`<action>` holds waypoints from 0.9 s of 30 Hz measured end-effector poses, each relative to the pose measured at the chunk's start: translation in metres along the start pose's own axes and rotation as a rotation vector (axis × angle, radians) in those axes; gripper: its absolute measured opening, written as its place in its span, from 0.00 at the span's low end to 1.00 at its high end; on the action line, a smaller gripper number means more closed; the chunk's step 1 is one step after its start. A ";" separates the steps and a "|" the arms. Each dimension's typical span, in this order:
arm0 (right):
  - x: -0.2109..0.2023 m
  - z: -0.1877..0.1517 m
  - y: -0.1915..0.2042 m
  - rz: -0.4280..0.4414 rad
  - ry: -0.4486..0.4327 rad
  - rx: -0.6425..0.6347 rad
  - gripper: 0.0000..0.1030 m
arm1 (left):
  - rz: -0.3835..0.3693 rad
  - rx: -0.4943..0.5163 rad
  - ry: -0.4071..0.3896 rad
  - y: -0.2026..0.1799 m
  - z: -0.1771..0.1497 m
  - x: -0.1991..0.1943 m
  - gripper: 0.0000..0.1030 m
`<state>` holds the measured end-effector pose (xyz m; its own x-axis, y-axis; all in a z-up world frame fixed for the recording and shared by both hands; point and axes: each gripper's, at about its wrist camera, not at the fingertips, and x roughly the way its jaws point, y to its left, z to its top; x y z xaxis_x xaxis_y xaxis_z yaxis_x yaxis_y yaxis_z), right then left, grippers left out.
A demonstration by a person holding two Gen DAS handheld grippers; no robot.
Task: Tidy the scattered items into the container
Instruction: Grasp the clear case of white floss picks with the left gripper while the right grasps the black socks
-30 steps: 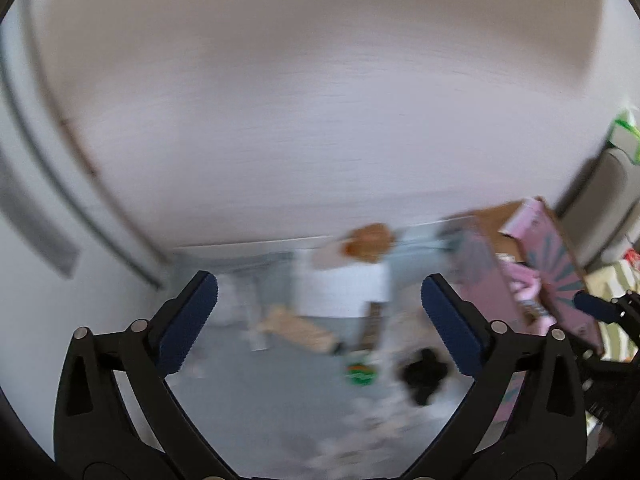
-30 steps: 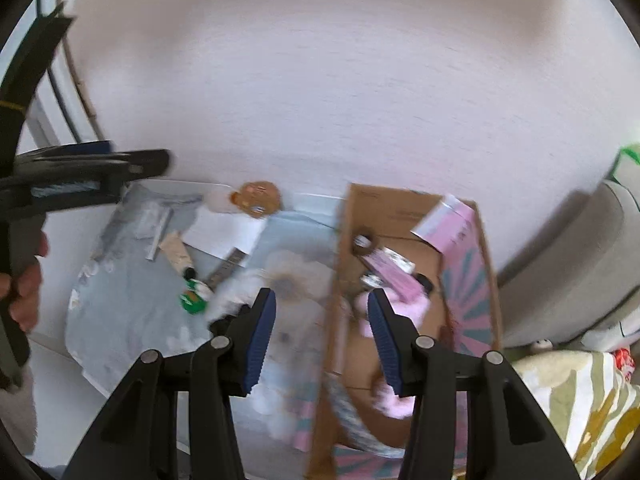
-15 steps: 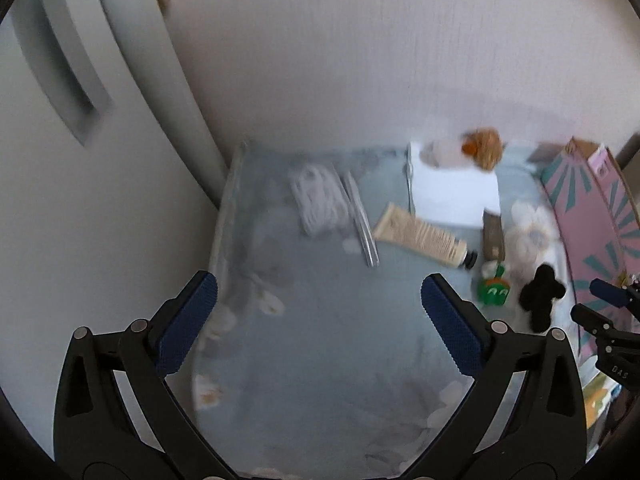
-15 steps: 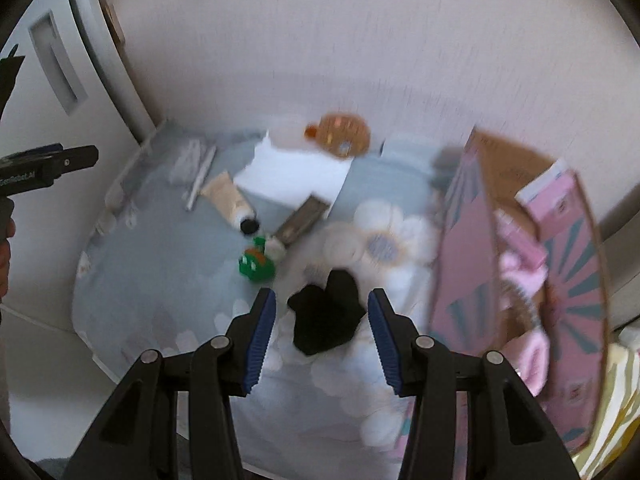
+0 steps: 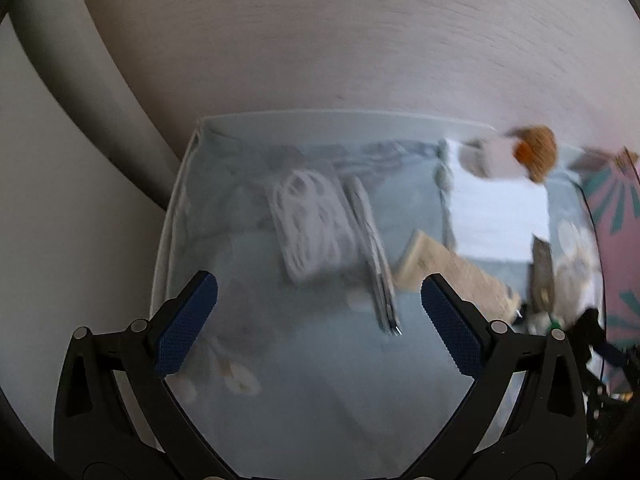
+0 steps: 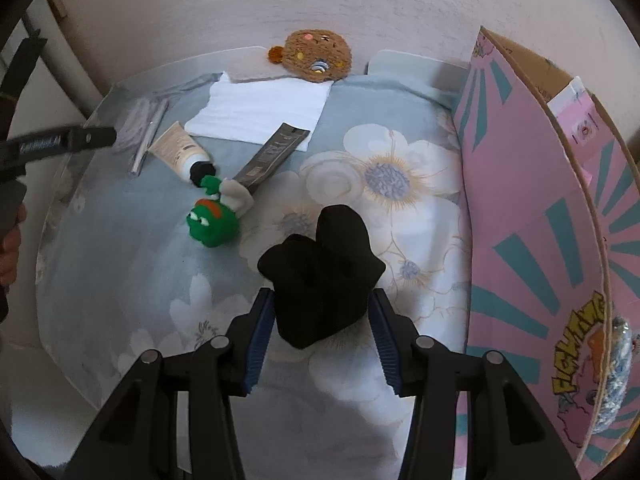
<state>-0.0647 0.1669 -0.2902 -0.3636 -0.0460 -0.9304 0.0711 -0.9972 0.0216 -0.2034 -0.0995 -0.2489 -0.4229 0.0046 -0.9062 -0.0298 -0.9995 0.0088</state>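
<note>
A black sock bundle [image 6: 320,272] lies on the blue floral cloth [image 6: 120,280], and my right gripper [image 6: 320,300] stands open around its near end, one pad on each side. Beyond it are a green frog toy [image 6: 212,222], a beige tube [image 6: 178,152], a dark sachet [image 6: 272,156], a white folded cloth [image 6: 260,108] and a brown cookie plush [image 6: 318,54]. The pink cardboard box [image 6: 532,208] stands open to the right. My left gripper [image 5: 318,284] hangs wide open and empty above a coiled white cable [image 5: 312,216] and a silver strip [image 5: 372,248].
The wall runs close behind the table. A grey door frame [image 5: 80,100] stands at the left. The box holds pink packets [image 6: 580,120]. A person's hand [image 6: 8,248] holds the left gripper's handle at the left edge of the right wrist view.
Both grippers have come down toward the table. The black bundle now sits between the right fingers. The left view has closed in on the white cable.
</note>
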 end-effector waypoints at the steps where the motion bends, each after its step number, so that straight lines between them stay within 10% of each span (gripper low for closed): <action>1: 0.001 0.000 -0.001 -0.001 -0.004 0.003 0.43 | 0.000 -0.005 0.002 0.003 0.005 0.005 0.99; 19: 0.010 0.009 0.004 0.027 -0.074 -0.018 0.43 | -0.013 -0.039 -0.018 0.022 0.016 0.048 0.96; 22: 0.011 0.007 0.008 0.026 -0.081 -0.030 0.30 | -0.033 -0.041 -0.032 0.024 0.013 0.044 0.80; 24: 0.013 0.006 0.011 0.027 -0.082 -0.040 0.26 | -0.026 -0.023 -0.009 0.021 0.012 0.046 0.50; 27: 0.014 0.006 0.012 0.030 -0.088 -0.049 0.22 | -0.008 -0.001 -0.016 0.017 0.007 0.045 0.50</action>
<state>-0.0750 0.1538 -0.3009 -0.4408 -0.0832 -0.8937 0.1276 -0.9914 0.0293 -0.2290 -0.1162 -0.2867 -0.4375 0.0136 -0.8991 -0.0323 -0.9995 0.0006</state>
